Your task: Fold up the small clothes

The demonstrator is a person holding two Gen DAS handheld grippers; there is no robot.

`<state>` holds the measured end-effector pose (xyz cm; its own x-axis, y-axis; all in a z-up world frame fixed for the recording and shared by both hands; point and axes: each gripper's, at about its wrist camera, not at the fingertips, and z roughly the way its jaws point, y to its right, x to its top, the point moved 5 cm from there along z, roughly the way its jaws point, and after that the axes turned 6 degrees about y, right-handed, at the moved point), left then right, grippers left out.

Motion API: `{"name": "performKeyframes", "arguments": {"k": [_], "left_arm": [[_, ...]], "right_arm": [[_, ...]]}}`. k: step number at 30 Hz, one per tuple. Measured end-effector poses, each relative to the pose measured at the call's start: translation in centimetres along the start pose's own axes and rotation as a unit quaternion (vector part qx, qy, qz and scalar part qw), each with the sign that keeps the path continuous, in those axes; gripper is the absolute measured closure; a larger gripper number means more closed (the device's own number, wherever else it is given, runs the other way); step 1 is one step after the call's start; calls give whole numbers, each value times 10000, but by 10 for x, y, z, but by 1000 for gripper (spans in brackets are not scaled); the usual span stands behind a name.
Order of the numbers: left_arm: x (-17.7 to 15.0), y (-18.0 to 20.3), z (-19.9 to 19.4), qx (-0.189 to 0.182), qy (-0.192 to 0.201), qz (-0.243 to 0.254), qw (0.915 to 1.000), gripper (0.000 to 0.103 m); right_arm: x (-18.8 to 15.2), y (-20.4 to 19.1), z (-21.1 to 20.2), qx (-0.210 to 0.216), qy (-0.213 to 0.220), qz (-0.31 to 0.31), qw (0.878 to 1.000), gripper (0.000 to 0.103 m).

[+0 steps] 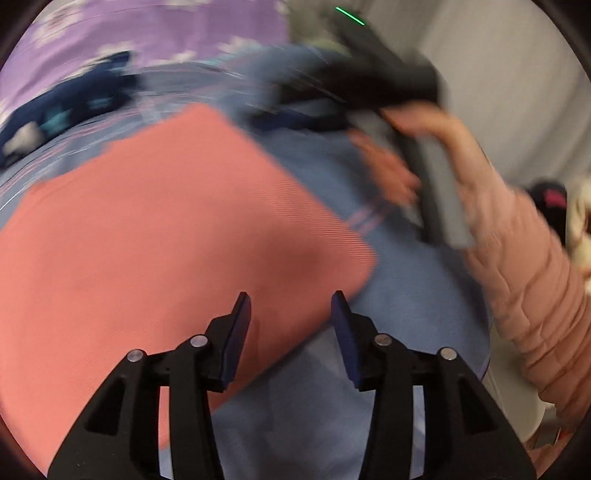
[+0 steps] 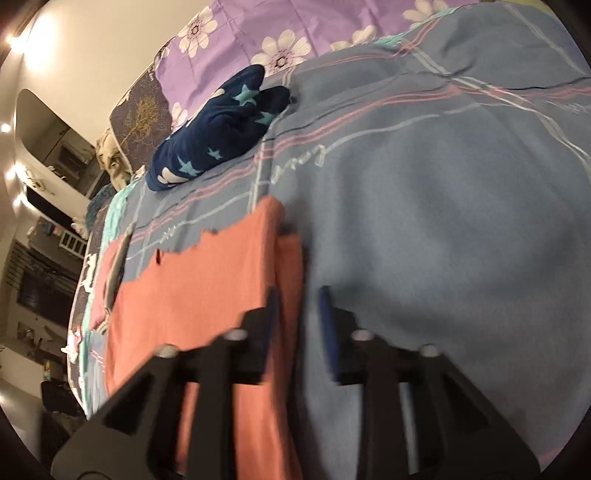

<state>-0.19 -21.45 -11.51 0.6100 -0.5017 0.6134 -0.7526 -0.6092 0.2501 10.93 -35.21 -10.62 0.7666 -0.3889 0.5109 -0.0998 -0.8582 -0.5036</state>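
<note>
A salmon-pink garment lies flat and folded on the blue plaid bedcover. My left gripper is open and empty, hovering over the garment's near right edge. The right gripper shows in the left wrist view as a blurred black body held by a hand in a pink sleeve, beyond the garment. In the right wrist view the pink garment lies to the left, and my right gripper is open and empty above its right edge.
A dark navy star-print garment lies bunched farther back on the bedcover, also seen in the left wrist view. A purple floral sheet is behind it. The bed's left edge drops to a room with shelves.
</note>
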Motion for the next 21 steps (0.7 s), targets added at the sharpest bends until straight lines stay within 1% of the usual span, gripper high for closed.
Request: {"name": "performKeyframes", "arguments": {"k": [1,2,4,6,9,10,11,12,13,14,15,16,17,19,21], "left_arm": [[2,12,13,-6,-84,164,9998,57],[3,17,19,-19,-119,256,9996,57],[4,28,31,-176,-139,423,9989,57],[2,30,37,-278,-156,463,9984,57],[2,24,42,-234,-131,352,9990,58],[2,24,40,-149,-147,365,9991,59],[1,23,38,-7,-152,439,9989,61],[1,23,36,178,-136,553,9982,61],[0,25,33,519,-71,792,9955,61],[-3,29,31,733,-35,960,9927,61],[-4,30,31,929,-29,1115,9894,61],[-7,31,32,1067,-61,1249,9864,61],[-5,31,36,1095,-66,1278,9857,61],[-2,31,39,1146,-50,1290,9850,60],[0,32,39,1149,-35,1283,9850,60]], "right_arm": [[6,-2,6,83,-6,22,10000,51],[9,-2,7,91,11,31,10000,50],[15,-4,13,238,-10,82,9997,50],[17,-6,18,560,-108,233,9981,51],[16,-6,20,561,-148,248,9980,56],[17,-5,19,529,-124,279,9981,60],[18,-2,17,497,-95,327,9982,66],[17,1,14,466,-100,381,9981,70],[17,4,13,401,-155,403,9983,77],[16,8,12,313,-220,412,9984,85],[14,11,12,206,-287,432,9984,87],[13,15,13,71,-369,471,9982,87],[11,20,14,-45,-446,513,9977,87],[10,21,19,-4,-536,446,9976,87],[10,16,22,61,-552,326,9979,73]]}}
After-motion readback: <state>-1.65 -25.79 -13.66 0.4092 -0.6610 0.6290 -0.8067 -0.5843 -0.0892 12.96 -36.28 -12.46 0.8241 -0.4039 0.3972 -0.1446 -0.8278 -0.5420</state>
